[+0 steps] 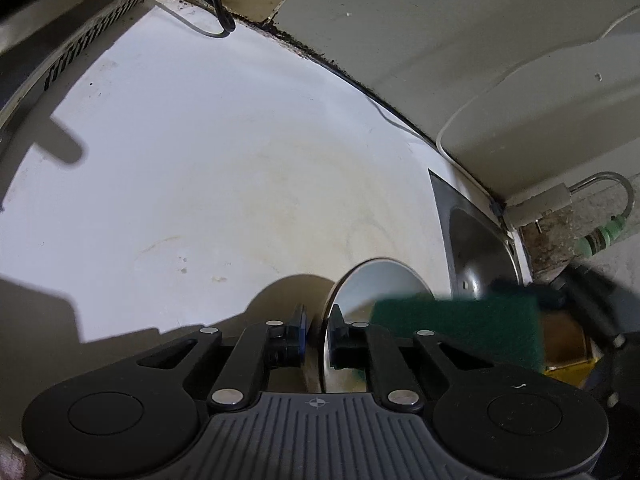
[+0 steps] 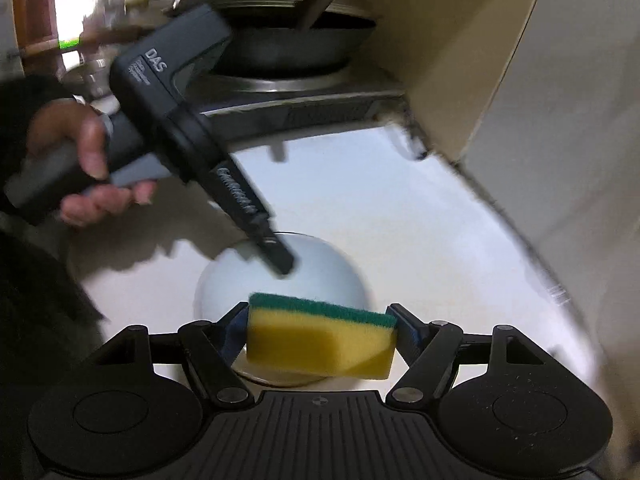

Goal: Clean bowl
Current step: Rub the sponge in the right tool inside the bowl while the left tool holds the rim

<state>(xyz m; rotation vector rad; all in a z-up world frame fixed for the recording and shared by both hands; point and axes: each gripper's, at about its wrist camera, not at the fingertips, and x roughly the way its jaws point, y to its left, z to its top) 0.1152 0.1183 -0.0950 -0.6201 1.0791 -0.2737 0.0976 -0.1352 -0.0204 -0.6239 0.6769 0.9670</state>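
While the left gripper (image 1: 316, 340) pinches the rim of the bowl (image 2: 320, 276) near the bench's sink-side edge, the right gripper (image 2: 320, 336) squeezes the soft sponge (image 2: 320, 340); the bowl looks stiff and slippery, so the rim hold seems best.

Black tongs (image 2: 286, 268) w/ silver pivot screws, ribbed grey base, white "DAS" lettering; prob. dark sleeve (image 2: 24, 92).

Bowl (image 2: 280, 280) on counter (image 2: 400, 240), sponge (image 2: 320, 344) above.
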